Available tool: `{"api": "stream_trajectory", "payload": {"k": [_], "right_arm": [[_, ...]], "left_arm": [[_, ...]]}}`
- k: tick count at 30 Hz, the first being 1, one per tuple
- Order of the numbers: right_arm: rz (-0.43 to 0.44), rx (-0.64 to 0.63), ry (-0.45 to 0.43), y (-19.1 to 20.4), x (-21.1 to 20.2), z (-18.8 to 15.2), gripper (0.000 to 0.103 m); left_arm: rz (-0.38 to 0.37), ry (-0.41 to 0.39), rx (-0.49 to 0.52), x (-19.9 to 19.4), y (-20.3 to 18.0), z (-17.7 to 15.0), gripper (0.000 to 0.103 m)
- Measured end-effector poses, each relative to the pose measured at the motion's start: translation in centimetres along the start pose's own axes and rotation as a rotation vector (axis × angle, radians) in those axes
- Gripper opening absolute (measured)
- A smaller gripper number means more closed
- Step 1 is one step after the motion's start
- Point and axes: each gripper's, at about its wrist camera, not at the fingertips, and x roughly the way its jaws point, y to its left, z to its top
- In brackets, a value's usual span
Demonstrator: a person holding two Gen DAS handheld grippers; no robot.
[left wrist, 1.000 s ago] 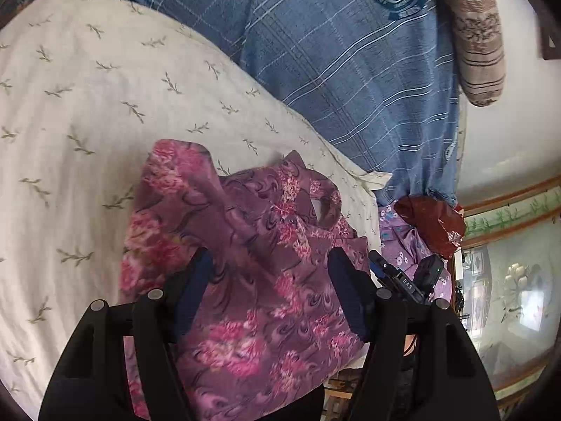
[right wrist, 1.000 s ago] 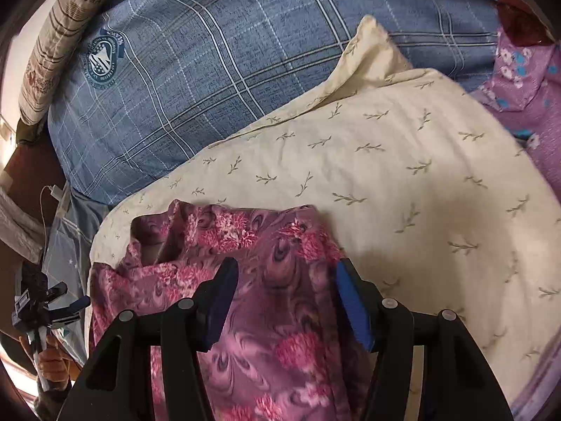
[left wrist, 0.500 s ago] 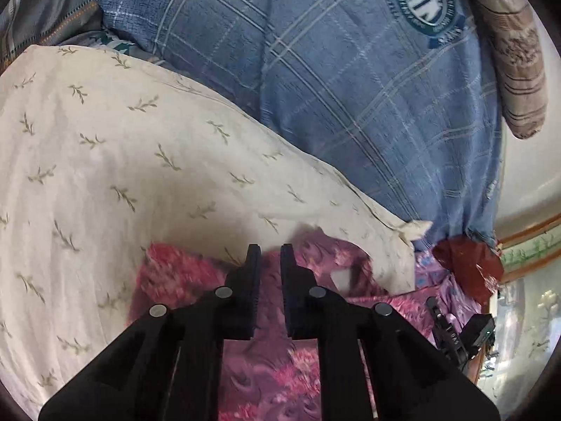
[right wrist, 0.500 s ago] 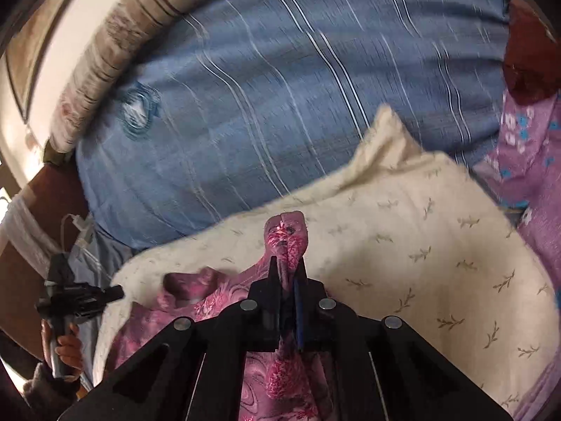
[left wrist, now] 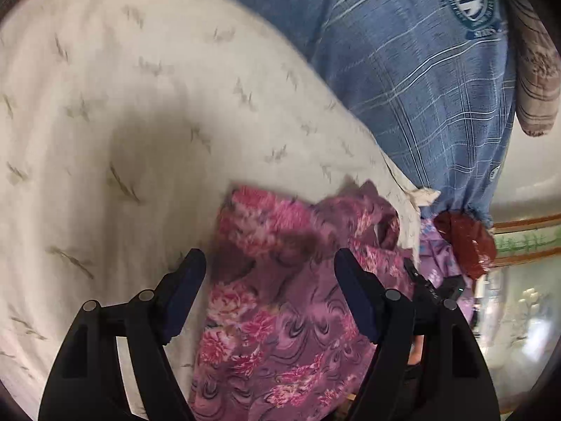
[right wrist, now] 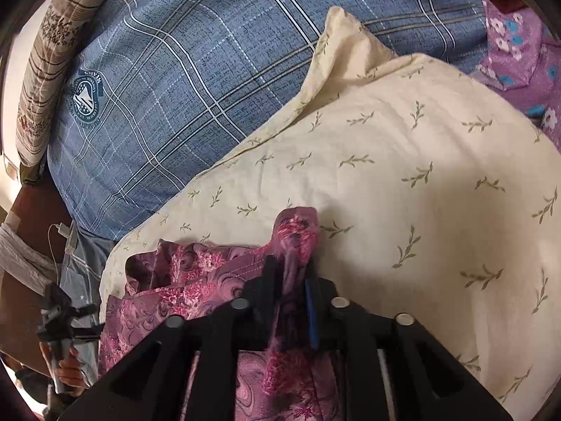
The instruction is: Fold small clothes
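The small purple garment with pink flower print (left wrist: 280, 315) lies rumpled on a cream pillow patterned with sprigs (left wrist: 122, 122), which rests against a blue plaid cushion (right wrist: 168, 87). It looks thin, limp and light, likely to slump wherever unsupported, so corners and hems seem the best places to pinch. The left gripper (left wrist: 270, 294) is opening, its jaws wide over the cloth and clear of it. The right gripper (right wrist: 291, 280) is opening too, a raised fold still between its fingers.
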Motion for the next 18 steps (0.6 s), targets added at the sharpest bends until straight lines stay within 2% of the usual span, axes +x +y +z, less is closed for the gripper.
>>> {"api": "stream_trajectory", "payload": {"k": [2, 3, 4, 5, 6, 8, 10, 13, 15, 18], "right_arm": [[-0.016, -0.008, 0.002, 0.0, 0.1, -0.6, 0.026], [-0.021, -0.018, 0.006, 0.1, 0.1, -0.8, 0.025], [-0.029, -0.025, 0.01, 0.1, 0.1, -0.8, 0.02], [-0.033, -0.031, 0.006, 0.2, 0.0, -0.8, 0.017], [-0.033, -0.04, -0.004, 0.5, -0.3, -0.8, 0.007], [-0.012, -0.04, -0.03, 0.7, -1.4, -0.7, 0.007], [0.065, -0.011, -0.091, 1.1, -3.6, -0.1, 0.005], [0.124, -0.001, -0.169, 1.7, -5.9, 1.0, 0.005], [0.129, 0.009, -0.198, 1.6, -6.3, 1.8, 0.005], [0.096, 0.042, -0.181, 0.2, -4.8, 2.2, 0.005]], "left_arm": [[-0.029, -0.028, 0.014, -0.2, 0.0, -0.7, 0.07], [-0.044, -0.042, 0.028, -0.4, -0.4, -0.9, 0.043], [-0.052, -0.054, 0.033, -0.6, -0.8, -1.0, 0.025], [-0.052, -0.068, 0.032, -0.9, -1.1, -1.2, 0.003], [-0.047, -0.091, 0.03, -1.3, -1.4, -1.3, 0.003], [-0.046, -0.135, 0.029, -2.2, -2.2, -1.7, 0.003], [-0.092, -0.177, 0.041, -3.3, -3.2, -1.7, 0.003], [-0.138, -0.244, 0.051, -4.6, -4.8, -1.1, 0.003], [-0.126, -0.285, 0.058, -4.5, -5.1, -0.3, 0.003], [-0.082, -0.311, 0.022, -2.5, -3.7, 1.4, 0.003]]}}
